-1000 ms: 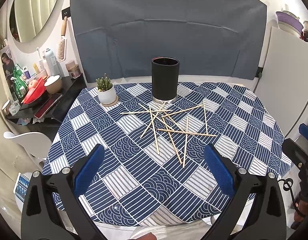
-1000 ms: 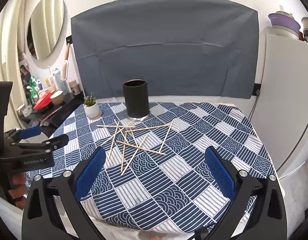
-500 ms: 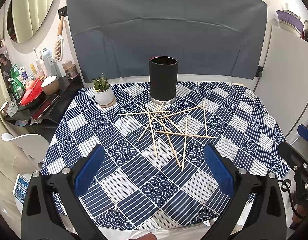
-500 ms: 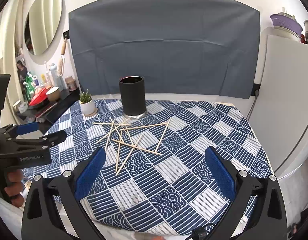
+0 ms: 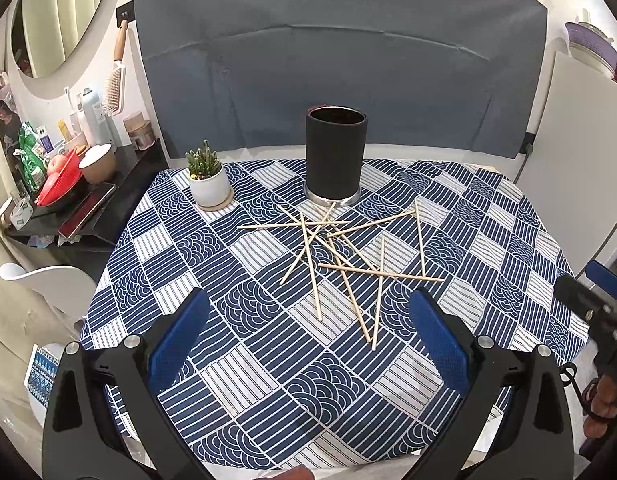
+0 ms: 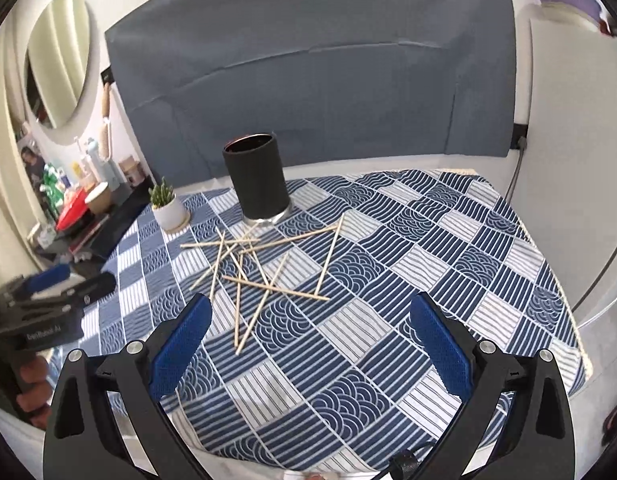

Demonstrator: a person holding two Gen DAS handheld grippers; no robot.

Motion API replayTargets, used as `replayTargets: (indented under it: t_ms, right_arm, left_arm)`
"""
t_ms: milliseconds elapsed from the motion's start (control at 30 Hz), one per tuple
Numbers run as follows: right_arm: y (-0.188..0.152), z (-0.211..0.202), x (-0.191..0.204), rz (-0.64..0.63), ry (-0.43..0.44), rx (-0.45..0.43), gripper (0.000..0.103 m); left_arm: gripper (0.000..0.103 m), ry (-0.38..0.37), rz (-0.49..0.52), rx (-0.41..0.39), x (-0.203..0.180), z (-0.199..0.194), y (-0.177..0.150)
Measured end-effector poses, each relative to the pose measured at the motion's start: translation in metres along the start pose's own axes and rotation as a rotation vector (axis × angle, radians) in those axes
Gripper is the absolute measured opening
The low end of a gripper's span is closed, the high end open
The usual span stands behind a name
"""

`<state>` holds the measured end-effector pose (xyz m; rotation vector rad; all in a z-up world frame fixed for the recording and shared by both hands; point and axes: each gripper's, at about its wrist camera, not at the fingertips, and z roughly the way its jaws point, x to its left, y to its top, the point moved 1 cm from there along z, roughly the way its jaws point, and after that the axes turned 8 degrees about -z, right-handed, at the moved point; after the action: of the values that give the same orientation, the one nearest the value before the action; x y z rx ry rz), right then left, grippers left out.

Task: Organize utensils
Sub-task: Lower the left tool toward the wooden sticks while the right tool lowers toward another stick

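Several wooden chopsticks (image 5: 340, 256) lie scattered and crossed on the blue-and-white patterned tablecloth (image 5: 268, 360), just in front of a tall black cylindrical holder (image 5: 335, 160). The pile (image 6: 260, 268) and the holder (image 6: 257, 178) also show in the right wrist view. My left gripper (image 5: 308, 336) is open and empty, above the near part of the table, short of the chopsticks. My right gripper (image 6: 308, 340) is open and empty, above the near right part of the table. Each gripper shows at the edge of the other's view.
A small cactus in a white pot (image 5: 206, 178) stands left of the holder. A dark side shelf (image 5: 68, 200) with bottles, a bowl and a red basket is at the left. A grey cloth backdrop (image 5: 340, 60) hangs behind the table. A white panel (image 5: 580, 140) stands at the right.
Both grippers have moved forward a little toward the table and chopsticks. The right wrist view has tilted. Both stay open and empty.
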<state>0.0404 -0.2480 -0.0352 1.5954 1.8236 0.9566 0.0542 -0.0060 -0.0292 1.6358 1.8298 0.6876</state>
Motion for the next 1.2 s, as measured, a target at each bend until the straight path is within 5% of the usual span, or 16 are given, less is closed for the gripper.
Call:
replayTargets:
  t_ms: [500,1200]
  right_arm:
    - [0.039,0.071,0.002,-0.049,-0.031,0.099,0.095]
    - [0.064,0.221,-0.006,-0.041,-0.023,0.387,0.095]
  left_arm:
    - [0.097,0.048,-0.030,0.115,0.031,0.057,0.021]
    - [0.097,0.028,-0.023,0.342,0.048,0.204,0.071]
